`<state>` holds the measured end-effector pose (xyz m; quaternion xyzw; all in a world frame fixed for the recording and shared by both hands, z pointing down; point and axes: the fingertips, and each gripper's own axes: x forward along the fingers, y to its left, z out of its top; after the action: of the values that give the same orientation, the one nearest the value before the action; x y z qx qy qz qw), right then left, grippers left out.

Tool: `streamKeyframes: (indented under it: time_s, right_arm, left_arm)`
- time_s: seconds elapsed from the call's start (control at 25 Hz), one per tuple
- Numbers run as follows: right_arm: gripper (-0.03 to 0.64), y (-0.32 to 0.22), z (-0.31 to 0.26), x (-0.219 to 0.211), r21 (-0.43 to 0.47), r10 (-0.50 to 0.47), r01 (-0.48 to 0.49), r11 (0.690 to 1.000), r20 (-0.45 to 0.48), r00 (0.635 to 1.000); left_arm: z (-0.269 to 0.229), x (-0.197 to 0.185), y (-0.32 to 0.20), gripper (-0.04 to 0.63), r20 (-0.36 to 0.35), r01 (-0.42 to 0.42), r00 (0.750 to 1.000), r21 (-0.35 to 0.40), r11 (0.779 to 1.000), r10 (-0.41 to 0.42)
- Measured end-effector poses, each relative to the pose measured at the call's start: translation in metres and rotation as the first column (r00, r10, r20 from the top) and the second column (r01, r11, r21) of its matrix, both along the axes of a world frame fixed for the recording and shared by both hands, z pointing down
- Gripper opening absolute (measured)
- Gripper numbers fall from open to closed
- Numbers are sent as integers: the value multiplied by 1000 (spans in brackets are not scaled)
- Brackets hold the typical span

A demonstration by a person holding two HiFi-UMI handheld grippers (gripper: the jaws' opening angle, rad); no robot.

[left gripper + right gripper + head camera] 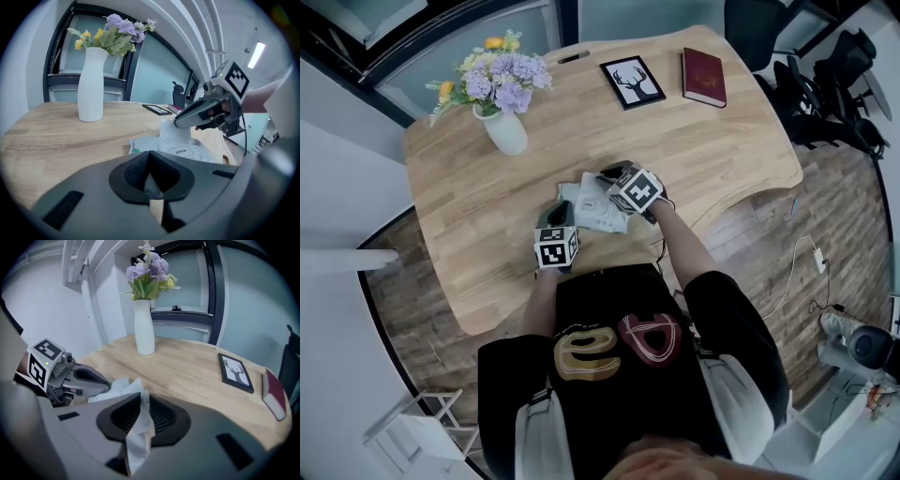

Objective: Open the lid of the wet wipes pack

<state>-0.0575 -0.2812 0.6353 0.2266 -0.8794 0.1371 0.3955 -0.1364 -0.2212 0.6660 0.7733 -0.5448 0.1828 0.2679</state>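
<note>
Scene is lit evenly by cool, diffuse daylight; only soft shadows are cast on the worktop. Ceiling light strip is blown out. Fisheye bending throughout, corners vignetted in gripper views; left gripper is rendered soft.

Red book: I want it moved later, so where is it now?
Head view: the red book lies at the table's far right edge, just right of the framed deer picture.

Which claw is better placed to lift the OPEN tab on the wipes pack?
Probably right: the right claw sits over the pack near the tab, though pinching a white sheet; the left claw grips the pack's near edge.
</note>
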Motion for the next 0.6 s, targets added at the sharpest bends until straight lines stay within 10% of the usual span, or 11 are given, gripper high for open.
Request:
streamKeyframes:
  time_s: [0.6]
  right_arm:
    - [163,4,-10,4,-78,88,-79,994,111,990]
  left_arm:
    - [0,-4,-1,17,-112,63,991,-57,996,-69]
